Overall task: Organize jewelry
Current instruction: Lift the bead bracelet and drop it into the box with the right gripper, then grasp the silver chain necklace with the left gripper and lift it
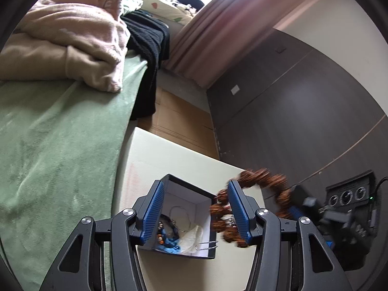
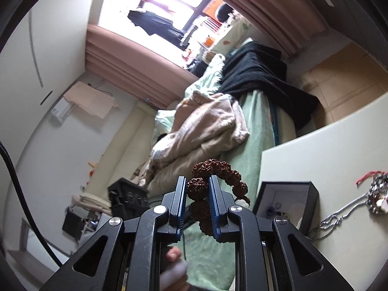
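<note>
The right gripper (image 2: 197, 191) has its jaws closed almost together on one knobbly bead of a brown bead bracelet (image 2: 213, 169), and the rest of the loop arches up and to the right of the fingers in the right wrist view, then droops toward the lower centre of the frame. In the left wrist view the same bracelet (image 1: 266, 181) hangs as a blurred ring at centre right, just beyond the upper right corner of the open black box (image 1: 206, 194). That is the relation the coming move seems to turn on: the box mouth lies down and to the left of the dangling loop, so the bracelet probably has to travel that way before release. The left gripper (image 1: 194, 208) stands about half open with nothing between its blue pads; its left finger frames the box, which sits at lower centre on the pale tabletop (image 1: 169, 155). It is the hand nearer the box, though whether it touches the wall I cannot tell. The bracelet is made of large, rough, reddish-brown seed-like beads with one pale bead near the bottom. Inside the box lie a thin chain, blue and mixed beads and a whitish pouch. A silver necklace (image 2: 351, 206) lies loose on the table at the right of the right wrist view.
</note>
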`<action>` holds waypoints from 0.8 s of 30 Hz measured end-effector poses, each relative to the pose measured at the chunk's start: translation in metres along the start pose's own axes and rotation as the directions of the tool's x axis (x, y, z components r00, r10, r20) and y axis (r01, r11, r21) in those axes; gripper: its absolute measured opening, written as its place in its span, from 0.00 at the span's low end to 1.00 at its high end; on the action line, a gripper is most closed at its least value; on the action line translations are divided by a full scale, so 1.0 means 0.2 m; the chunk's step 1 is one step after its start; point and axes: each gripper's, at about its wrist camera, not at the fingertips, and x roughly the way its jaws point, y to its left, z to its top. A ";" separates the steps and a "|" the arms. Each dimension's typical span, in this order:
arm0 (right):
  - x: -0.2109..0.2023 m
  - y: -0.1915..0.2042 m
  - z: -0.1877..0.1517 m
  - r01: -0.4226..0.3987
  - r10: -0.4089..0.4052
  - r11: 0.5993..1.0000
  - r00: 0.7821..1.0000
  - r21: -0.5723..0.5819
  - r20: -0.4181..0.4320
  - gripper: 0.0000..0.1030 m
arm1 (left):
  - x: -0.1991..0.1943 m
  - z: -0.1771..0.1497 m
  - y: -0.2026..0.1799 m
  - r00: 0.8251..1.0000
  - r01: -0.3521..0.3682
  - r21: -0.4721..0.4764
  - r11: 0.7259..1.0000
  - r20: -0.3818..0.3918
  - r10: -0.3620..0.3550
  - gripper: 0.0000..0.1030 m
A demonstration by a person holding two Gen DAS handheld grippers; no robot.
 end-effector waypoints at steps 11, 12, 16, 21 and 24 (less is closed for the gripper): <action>-0.02 -0.17 -0.02 0.166 -0.162 0.985 0.984 0.038 -0.075 0.43 | 0.12 -0.07 -0.09 0.995 -0.047 0.086 0.995 -0.084 0.054 0.54; -0.06 -0.20 -0.02 0.188 -0.184 0.981 0.980 0.051 -0.069 0.43 | 0.14 -0.08 -0.11 0.993 -0.054 0.106 0.993 -0.101 0.065 0.54; -0.16 -0.28 -0.02 0.263 -0.257 0.961 0.964 0.088 -0.068 0.43 | 0.25 -0.17 -0.17 0.978 -0.070 0.166 0.984 -0.183 0.101 0.54; -0.27 -0.40 -0.03 0.343 -0.335 0.929 0.939 0.141 -0.080 0.43 | 0.36 -0.27 -0.22 0.959 -0.099 0.207 0.973 -0.240 0.148 0.54; -0.32 -0.43 -0.03 0.357 -0.349 0.919 0.934 0.166 -0.076 0.43 | 0.41 -0.31 -0.25 0.953 -0.105 0.220 0.970 -0.257 0.162 0.54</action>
